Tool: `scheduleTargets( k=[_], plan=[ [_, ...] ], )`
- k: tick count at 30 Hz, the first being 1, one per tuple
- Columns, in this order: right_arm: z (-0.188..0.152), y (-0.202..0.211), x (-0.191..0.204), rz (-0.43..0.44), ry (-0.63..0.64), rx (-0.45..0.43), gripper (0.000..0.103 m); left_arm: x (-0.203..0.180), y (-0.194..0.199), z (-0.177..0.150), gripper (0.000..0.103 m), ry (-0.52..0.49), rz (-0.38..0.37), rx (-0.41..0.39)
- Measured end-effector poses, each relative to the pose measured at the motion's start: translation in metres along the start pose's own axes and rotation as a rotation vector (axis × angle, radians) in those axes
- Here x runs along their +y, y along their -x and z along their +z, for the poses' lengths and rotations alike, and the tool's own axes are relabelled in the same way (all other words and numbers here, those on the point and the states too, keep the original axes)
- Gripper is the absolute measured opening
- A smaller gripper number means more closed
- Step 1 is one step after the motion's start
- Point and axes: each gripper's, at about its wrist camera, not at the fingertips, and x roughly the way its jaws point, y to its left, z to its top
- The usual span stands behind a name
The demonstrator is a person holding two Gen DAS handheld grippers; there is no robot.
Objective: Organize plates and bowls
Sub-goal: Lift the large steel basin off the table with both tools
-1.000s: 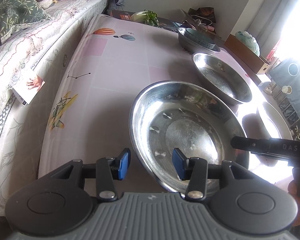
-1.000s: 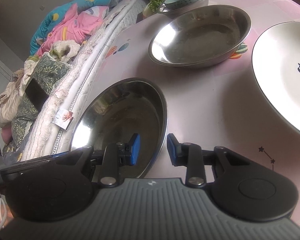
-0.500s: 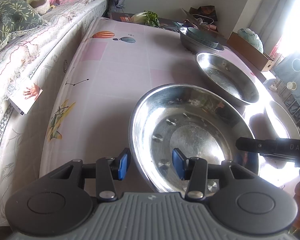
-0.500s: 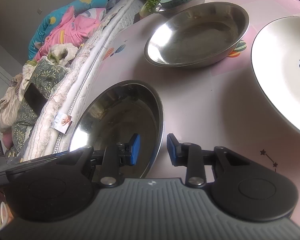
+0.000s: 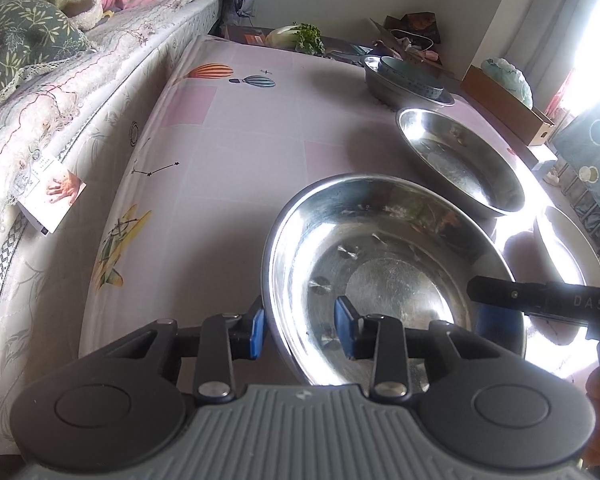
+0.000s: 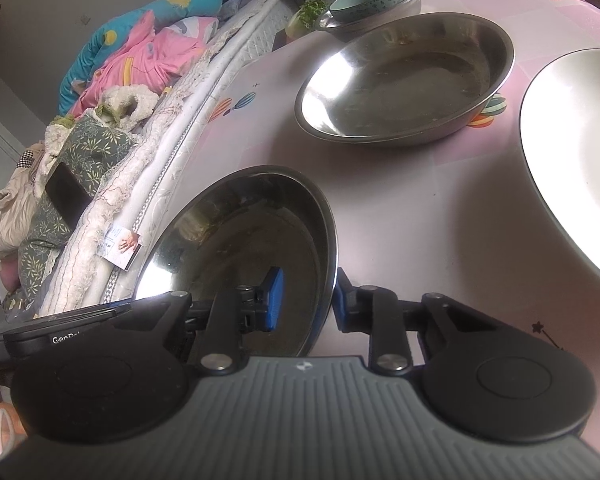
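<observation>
Rim of steel bowl (image 5: pixel 384 276) between each closing claw's pads

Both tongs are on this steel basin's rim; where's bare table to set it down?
Widest free patch: the pink cloth left of the near steel basin, running up to the balloon prints, bordered by the bed edge. A narrower strip lies between the near basin and the white plate. Crowded: far right, where the second steel basin and the stacked bowls stand.

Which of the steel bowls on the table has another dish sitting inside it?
The far steel bowl, at the table's back end: a pale blue-green bowl is nested in it. The near steel bowl and middle steel bowl hold no dish.
</observation>
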Motion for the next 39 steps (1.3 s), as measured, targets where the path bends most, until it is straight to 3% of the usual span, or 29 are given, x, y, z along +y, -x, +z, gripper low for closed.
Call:
scheduleTargets(
  k=[8, 39],
  plan=[
    [0.002, 0.002, -0.003, -0.014, -0.008, -0.012, 0.024, -0.004, 0.004, -0.007, 0.035, -0.007, -0.036, 0.019],
    [-0.001, 0.003, -0.001, -0.013, -0.005, -0.012, 0.025, -0.012, -0.007, 0.0, 0.043, -0.084, 0.01, -0.008]
  ],
)
